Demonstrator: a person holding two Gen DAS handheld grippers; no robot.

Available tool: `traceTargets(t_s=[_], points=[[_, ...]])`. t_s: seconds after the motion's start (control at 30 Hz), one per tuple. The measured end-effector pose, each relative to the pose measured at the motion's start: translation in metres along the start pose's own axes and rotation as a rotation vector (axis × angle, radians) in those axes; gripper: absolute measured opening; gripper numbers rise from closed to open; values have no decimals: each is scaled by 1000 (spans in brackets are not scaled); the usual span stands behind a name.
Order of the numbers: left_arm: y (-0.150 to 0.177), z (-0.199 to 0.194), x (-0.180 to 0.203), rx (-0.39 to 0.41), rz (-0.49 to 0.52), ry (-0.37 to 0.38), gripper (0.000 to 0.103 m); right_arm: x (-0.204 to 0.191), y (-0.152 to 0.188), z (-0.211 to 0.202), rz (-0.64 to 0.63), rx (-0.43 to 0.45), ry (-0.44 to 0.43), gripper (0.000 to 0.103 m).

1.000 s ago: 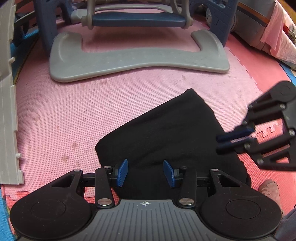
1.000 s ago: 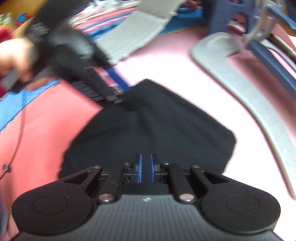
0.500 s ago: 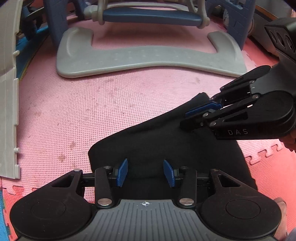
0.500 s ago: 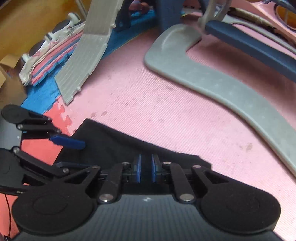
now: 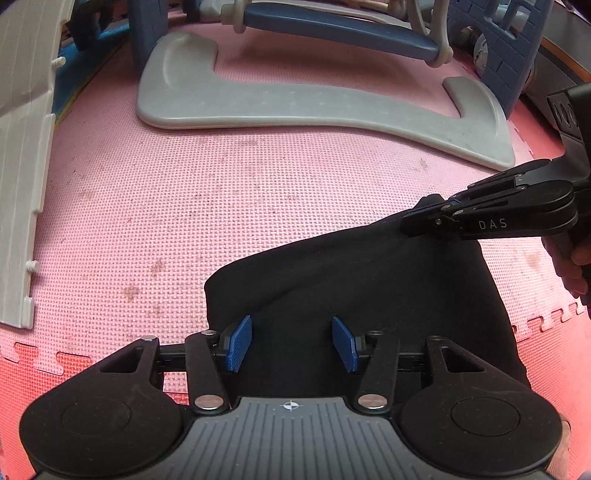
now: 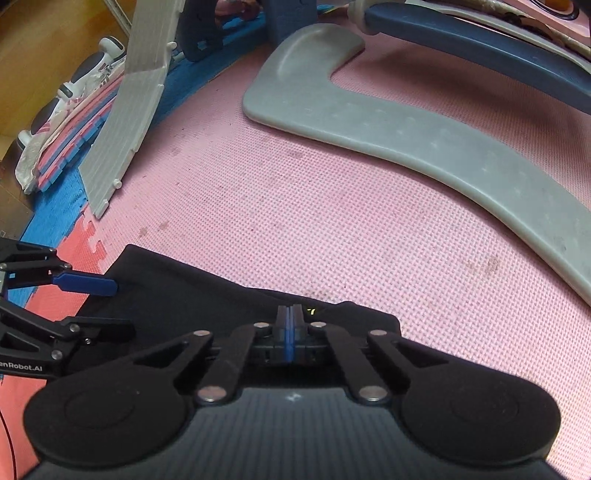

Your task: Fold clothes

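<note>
Here, black garment (image 5: 369, 295) lying partly folded on pink foam floor mat (image 5: 221, 221), near corner toward the cameras, far corner raised slightly off the mat. Right gripper (image 5: 417, 219) clenched tight on that far corner, blue pads pressed together with only a thin edge of cloth pinched between them. Left gripper (image 5: 291, 341) poised over the near edge, fingers (image 5: 238, 347) apart and widening, cloth lying beneath them but not pressed. Beyond the garment, well apart from it, grey U-shaped plastic base (image 5: 314, 110) of a blue-and-grey child's seat (image 5: 332, 26); white ribbed panel (image 5: 22, 147) at the left border.

Risks, as a judgement: thin pinch at the corner likely to slip if pulled fast, dropping the fold askew. Near edge unheld, so whole garment likely to drag across the mat instead of folding. Rough mat texture likely to snag cloth and bunch it into wrinkles.
</note>
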State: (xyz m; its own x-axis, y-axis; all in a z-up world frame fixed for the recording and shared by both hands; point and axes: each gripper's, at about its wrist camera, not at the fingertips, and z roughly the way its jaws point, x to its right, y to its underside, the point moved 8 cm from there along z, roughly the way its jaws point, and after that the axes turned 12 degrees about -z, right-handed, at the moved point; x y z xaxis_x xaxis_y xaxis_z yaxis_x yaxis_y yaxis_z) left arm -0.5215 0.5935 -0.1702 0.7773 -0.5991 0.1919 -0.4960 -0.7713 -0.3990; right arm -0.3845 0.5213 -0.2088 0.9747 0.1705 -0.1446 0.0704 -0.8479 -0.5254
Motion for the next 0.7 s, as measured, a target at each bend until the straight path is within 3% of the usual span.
traceTargets(t_s=[0.7], points=[[4,-3,-4,4,-9,-16,61,12,8,-25,44,27,105,0]])
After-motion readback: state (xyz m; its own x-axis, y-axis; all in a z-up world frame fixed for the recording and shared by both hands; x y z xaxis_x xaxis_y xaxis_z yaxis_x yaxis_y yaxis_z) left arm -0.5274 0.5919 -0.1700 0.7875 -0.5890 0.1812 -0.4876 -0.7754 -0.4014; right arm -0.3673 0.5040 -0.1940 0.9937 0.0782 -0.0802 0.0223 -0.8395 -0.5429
